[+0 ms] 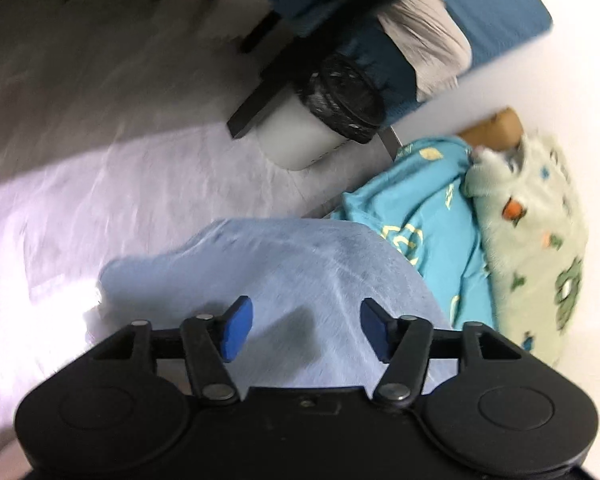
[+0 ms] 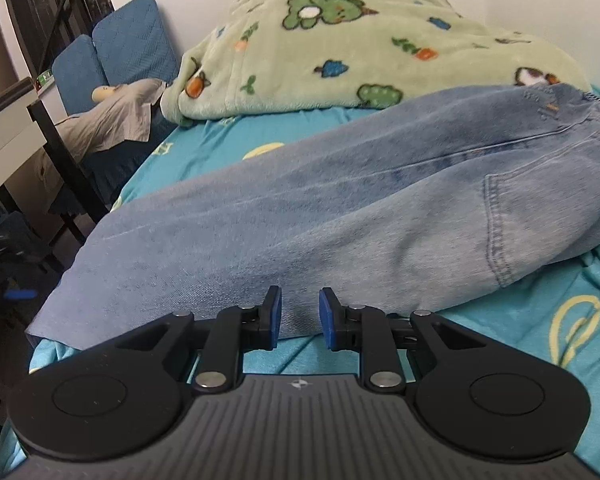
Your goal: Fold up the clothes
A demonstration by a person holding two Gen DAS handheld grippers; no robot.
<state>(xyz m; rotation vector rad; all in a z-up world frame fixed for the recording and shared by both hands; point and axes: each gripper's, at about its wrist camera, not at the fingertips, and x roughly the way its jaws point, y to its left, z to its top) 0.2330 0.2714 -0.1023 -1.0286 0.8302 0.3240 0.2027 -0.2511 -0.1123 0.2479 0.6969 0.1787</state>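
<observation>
Your left gripper (image 1: 306, 330) hangs open and empty over the jeans (image 2: 340, 200) on the bed (image 2: 540, 320), your right gripper (image 2: 300, 318) narrowly parted, empty; grab one layer and the fold skews.

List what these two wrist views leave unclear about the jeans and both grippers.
- Jeans: waistband end cut off by the right wrist view's right edge; motion blur smears them in the left wrist view.
- Right gripper: narrow jaws at the jeans' near edge; a grip cannot be told.
- Left gripper: open above denim, contact unclear.
</observation>
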